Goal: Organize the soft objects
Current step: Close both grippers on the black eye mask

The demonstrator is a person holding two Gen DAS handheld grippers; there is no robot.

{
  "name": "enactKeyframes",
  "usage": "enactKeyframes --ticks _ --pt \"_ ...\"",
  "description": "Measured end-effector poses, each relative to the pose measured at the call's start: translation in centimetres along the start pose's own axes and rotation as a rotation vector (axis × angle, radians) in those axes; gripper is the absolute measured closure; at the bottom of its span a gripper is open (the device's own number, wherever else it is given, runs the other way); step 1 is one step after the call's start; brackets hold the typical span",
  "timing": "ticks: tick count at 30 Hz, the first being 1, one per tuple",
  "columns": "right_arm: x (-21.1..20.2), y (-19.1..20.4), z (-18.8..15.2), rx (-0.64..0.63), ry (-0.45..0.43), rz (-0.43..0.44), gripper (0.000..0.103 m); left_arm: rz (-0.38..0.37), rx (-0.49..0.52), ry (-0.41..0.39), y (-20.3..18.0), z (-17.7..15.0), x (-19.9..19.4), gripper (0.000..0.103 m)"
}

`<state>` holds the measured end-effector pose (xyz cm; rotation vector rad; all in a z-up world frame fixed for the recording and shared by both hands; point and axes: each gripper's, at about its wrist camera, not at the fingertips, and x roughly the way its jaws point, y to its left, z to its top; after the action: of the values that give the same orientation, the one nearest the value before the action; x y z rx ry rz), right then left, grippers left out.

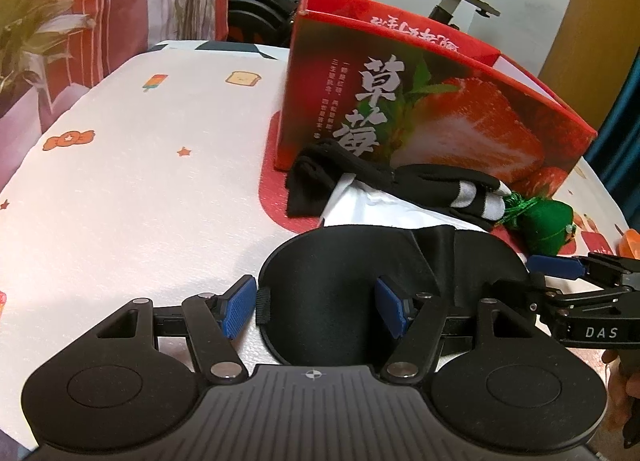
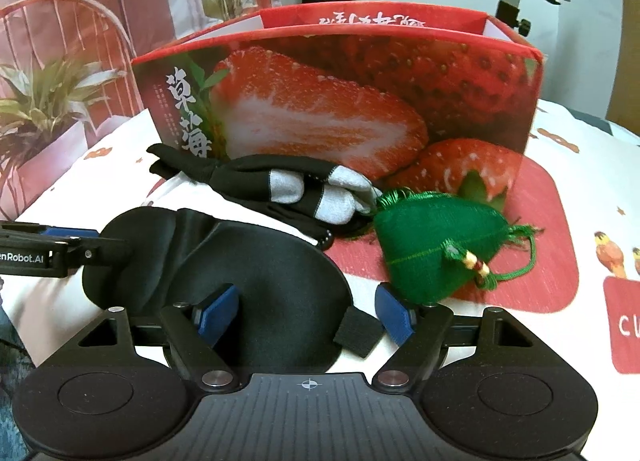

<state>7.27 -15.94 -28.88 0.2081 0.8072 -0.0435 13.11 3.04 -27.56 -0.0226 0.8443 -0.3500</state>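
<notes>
Nearest the left wrist camera, the left gripper (image 1: 316, 307) stands with its blue pads apart over one end of a black sleep mask (image 1: 340, 293); one pad lies on the mask, the other just off its edge by the strap, so whether they press the fabric cannot be told. Beyond lie a black-and-white striped sock bundle (image 1: 452, 187) and a green pouch (image 1: 548, 227), against an open strawberry box (image 1: 436, 101) on the patterned tablecloth (image 1: 140, 181). From the right wrist camera, the right gripper (image 2: 306, 311) also straddles the mask (image 2: 256, 285), its jaws spread; its left pad rests on the fabric, its right pad sits just beside the pouch (image 2: 428, 245), and no grip is evident. The left gripper (image 2: 70, 239) enters from the left edge.
</notes>
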Motion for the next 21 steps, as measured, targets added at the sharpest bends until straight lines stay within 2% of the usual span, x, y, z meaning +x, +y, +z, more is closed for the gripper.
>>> enactKeyframes --ticks 7,10,15,21 --pt "-2.2 0.3 0.0 0.007 -0.022 -0.017 0.029 0.006 0.018 0.007 -0.3 -0.1 0.0 0.035" --pt "-2.3 0.2 0.0 0.015 0.002 -0.025 0.029 0.009 0.020 0.007 -0.3 -0.2 0.0 0.035" --pt "-1.6 -0.8 -0.7 0.101 0.030 0.006 0.031 0.005 0.020 0.009 -0.3 -0.2 0.0 0.035" --pt "-1.3 -0.5 -0.8 0.098 0.012 0.029 0.035 -0.016 0.011 -0.003 0.0 -0.4 -0.1 0.035"
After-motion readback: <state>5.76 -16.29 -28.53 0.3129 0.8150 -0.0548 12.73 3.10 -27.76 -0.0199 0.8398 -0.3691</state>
